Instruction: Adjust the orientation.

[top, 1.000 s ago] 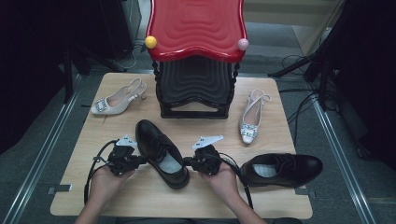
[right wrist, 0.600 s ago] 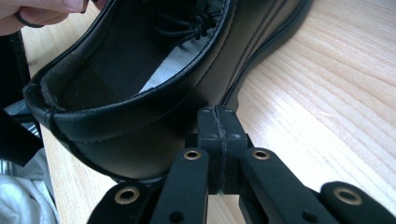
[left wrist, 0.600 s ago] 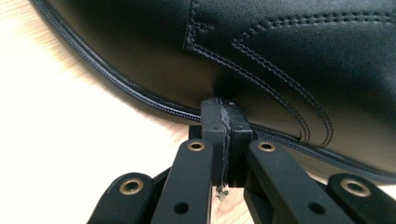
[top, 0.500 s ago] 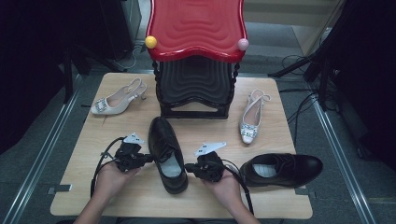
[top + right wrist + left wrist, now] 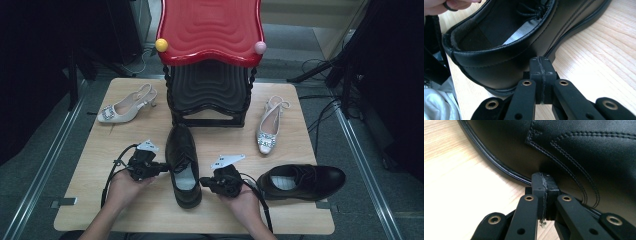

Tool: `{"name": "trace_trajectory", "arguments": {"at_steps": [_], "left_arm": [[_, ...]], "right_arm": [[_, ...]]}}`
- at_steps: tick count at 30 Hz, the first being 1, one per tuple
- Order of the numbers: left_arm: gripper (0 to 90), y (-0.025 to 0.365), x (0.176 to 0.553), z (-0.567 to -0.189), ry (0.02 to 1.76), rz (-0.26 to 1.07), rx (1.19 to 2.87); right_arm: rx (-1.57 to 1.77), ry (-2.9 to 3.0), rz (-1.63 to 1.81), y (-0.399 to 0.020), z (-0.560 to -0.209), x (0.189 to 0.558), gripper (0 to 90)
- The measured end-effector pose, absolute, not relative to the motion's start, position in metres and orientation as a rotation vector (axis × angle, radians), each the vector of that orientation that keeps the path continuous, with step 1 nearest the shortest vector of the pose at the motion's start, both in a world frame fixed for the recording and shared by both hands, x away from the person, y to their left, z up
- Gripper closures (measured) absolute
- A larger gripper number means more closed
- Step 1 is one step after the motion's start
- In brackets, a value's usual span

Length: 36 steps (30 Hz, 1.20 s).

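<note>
A black leather lace-up shoe (image 5: pixel 182 165) lies mid-table, toe toward the rack. My left gripper (image 5: pixel 162 167) is shut, and its closed tips (image 5: pixel 545 182) rest against the shoe's left side (image 5: pixel 586 150). My right gripper (image 5: pixel 202 181) is also shut. Its closed tips (image 5: pixel 540 66) touch the shoe's right side near the heel (image 5: pixel 499 62). Nothing is between either pair of jaws. A hand holds each gripper from the near edge.
The matching black shoe (image 5: pixel 302 180) lies at the right, close to my right hand. A pale slingback heel (image 5: pixel 125 107) sits far left and another (image 5: pixel 270 127) right of the rack. The red-topped rack (image 5: pixel 210 30) with black shelves (image 5: pixel 210 90) stands at the back.
The black shoe has swung from a diagonal, toe to the far left, to pointing straight at the rack. Both shut grippers have shifted along with it at its sides.
</note>
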State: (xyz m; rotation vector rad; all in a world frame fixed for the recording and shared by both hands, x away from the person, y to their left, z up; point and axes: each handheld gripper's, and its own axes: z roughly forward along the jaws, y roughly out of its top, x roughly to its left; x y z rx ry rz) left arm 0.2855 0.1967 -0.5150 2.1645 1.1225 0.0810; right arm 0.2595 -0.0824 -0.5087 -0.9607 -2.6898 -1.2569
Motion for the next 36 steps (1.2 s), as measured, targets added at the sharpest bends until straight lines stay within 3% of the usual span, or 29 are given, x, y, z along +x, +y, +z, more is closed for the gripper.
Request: {"name": "trace_trajectory", "arguments": {"at_steps": [17, 21, 24, 25, 27, 30, 36], "left_arm": [[89.7, 0.177, 0.303, -0.516, 1.054, 0.081, 2.179], [79.1, 0.185, 0.307, -0.514, 1.054, 0.068, 2.197], [59.3, 0.191, 0.304, -0.511, 1.067, 0.086, 2.196], [59.3, 0.192, 0.303, -0.51, 1.067, 0.107, 2.201], [51.6, 0.195, 0.301, -0.509, 1.059, 0.112, 2.203], [43.5, 0.202, 0.299, -0.506, 1.022, 0.068, 2.186], [41.2, 0.205, 0.298, -0.504, 1.026, 0.02, 2.171]], "right_arm": [[-1.03, -2.671, -1.281, -0.097, -0.508, 0.261, 90.0], [-1.053, -2.639, -1.305, -0.104, -0.506, 0.266, 85.2], [-1.052, -2.663, -1.304, -0.108, -0.505, 0.266, 61.8], [-1.052, -2.663, -1.304, -0.108, -0.505, 0.266, 61.8], [-1.07, -2.672, -1.306, -0.11, -0.504, 0.265, 51.8], [-1.095, -2.655, -1.33, -0.117, -0.498, 0.262, 50.7], [-1.118, -2.626, -1.337, -0.127, -0.487, 0.261, 52.3]]}}
